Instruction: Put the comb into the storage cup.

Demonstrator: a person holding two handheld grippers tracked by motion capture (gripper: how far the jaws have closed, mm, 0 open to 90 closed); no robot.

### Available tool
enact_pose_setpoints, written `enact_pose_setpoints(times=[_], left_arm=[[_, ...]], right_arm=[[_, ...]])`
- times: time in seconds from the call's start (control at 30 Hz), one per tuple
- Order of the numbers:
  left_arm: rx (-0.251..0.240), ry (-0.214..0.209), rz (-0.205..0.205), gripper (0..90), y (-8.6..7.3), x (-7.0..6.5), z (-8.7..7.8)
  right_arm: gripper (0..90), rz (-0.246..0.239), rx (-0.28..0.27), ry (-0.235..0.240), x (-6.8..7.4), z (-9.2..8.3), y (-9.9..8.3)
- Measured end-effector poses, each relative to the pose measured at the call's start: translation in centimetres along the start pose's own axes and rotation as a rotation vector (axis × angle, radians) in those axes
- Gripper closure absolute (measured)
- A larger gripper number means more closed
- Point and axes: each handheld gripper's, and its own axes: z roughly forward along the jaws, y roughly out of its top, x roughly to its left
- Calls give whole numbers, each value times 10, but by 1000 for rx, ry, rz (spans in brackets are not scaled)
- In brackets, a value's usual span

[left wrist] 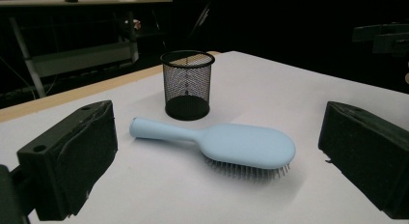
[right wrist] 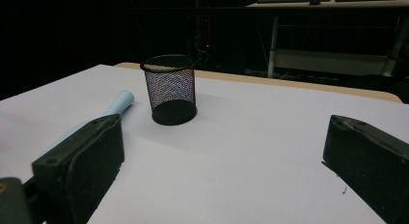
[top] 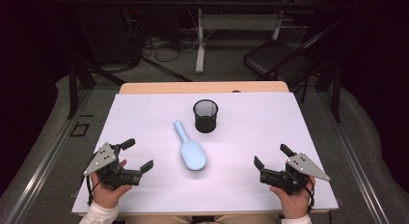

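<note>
White table (top: 144, 118), wood strip along far edge. Both grippers low at near edge, one per hand, well apart from each other and from everything on top.

L gripper (top: 136, 155): near-left corner, jaws spread wide, nothing between them, pointing in twd centre. In left gripper view the gap frames the brush and cup.

R gripper (top: 271, 155): near-right corner, jaws likewise wide apart, empty, aimed in twd centre.

Pale blue hairbrush (top: 190, 149): mid-table, between the two grippers, bristles down, flat on surface. Handle pointing away twd far-left, head nearer the person. Untouched.

Black mesh pen cup (top: 205, 116): upright, just beyond brush, right of handle tip, near but not touching. Looks empty in left gripper view (left wrist: 187, 84).
</note>
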Motion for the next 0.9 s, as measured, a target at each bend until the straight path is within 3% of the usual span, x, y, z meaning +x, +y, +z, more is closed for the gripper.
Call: enact_pose_setpoints(times=[0.33,0.37,0.43,0.77,0.9], left_arm=[[37,18,1,3,-2,-3,7],[44,26,-26,4,-1,-1,8],[47,32,-39,4,-1,-1,8],[71,71,-66,26,2,6,14],[75,86,-109,53,10,10,15]], right_arm=[[7,-14,8,-3,4,1,-1],[9,-15,8,-5,4,1,-1],[11,-19,14,-7,4,2,-2],[21,-19,35,-13,4,4,-5],[25,-17,41,-9,4,5,-7]])
